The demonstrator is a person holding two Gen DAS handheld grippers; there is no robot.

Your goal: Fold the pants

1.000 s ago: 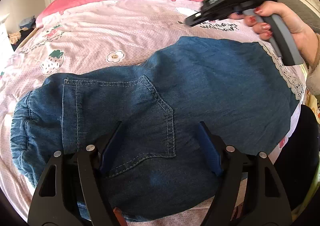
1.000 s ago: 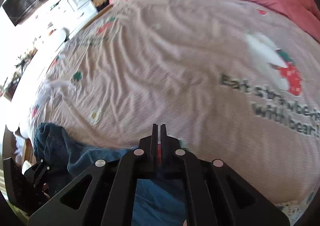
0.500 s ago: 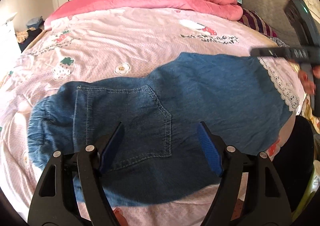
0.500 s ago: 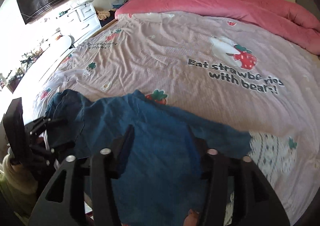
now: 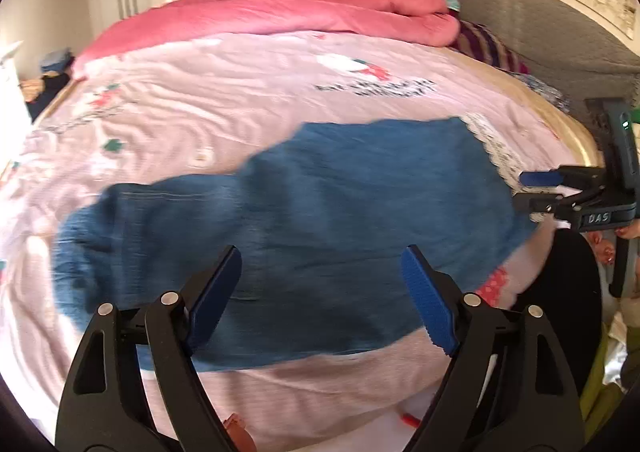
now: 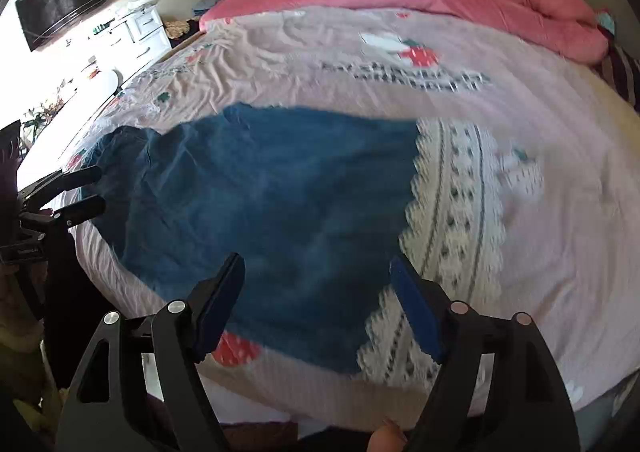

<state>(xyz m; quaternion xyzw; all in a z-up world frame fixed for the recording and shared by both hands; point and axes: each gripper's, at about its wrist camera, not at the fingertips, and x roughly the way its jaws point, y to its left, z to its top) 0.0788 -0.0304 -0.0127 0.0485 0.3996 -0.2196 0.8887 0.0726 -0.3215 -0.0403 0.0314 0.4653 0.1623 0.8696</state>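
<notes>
Your left gripper [image 5: 320, 272] and right gripper [image 6: 316, 280] both gape wide, empty — folded denim pants [image 5: 300, 211] ahead, white lace cloth [image 6: 452, 211] beside your right gripper, pink duvet [image 5: 260, 13] beyond.

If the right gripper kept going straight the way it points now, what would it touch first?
Most likely the blue denim pants, lying flat on the bed. The right gripper has its jaws open and empty, aimed at them; depth is hard to judge.
</notes>
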